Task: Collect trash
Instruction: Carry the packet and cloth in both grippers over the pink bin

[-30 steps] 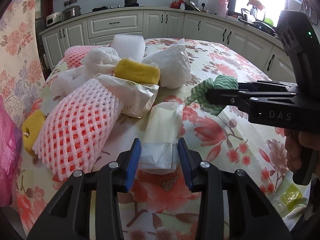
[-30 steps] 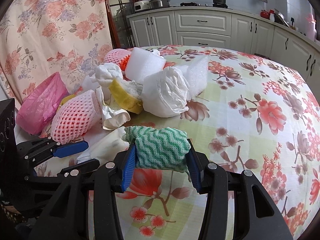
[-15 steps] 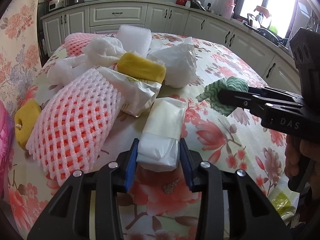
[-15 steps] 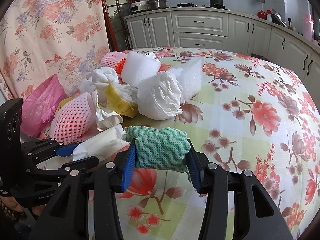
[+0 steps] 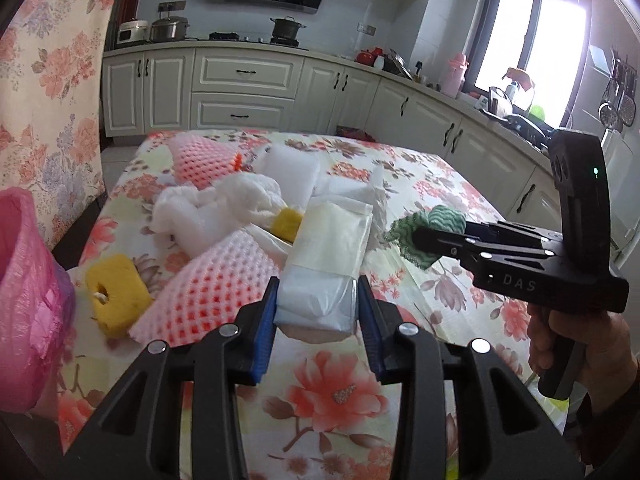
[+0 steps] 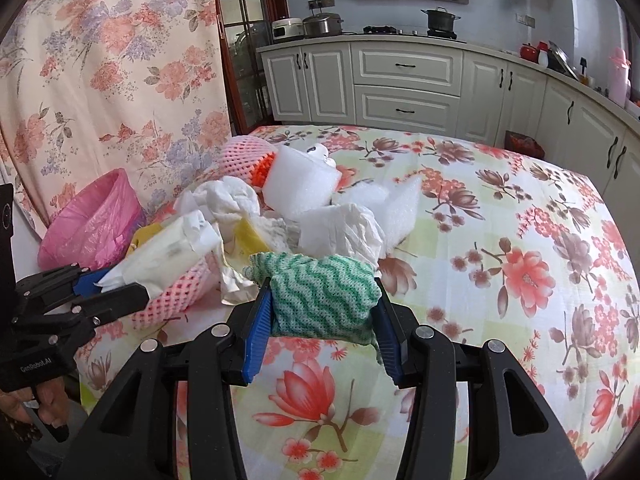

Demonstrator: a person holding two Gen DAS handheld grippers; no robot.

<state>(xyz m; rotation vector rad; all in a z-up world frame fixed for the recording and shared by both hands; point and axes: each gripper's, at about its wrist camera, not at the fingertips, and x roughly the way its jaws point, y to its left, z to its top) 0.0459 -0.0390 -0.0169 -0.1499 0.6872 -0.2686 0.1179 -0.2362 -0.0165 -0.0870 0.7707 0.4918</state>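
There are two pink foam nets point(image 5: 208, 288) point(image 5: 198, 156), two yellow sponges point(image 5: 116, 288) point(image 5: 286, 220), and one green wavy cloth point(image 6: 324, 296). One pink bag point(image 6: 94, 220) sits at the side. White foam blocks point(image 6: 300, 184) number maybe two, hard to tell.

Bright daylight pours through the tall kitchen window point(image 5: 532, 40), which is blown out to white glare in the left wrist view. The floral-clothed table point(image 6: 520, 240) is evenly lit, with soft shadows. Both views are sharp, with strong fisheye bending and black corners at the edges.
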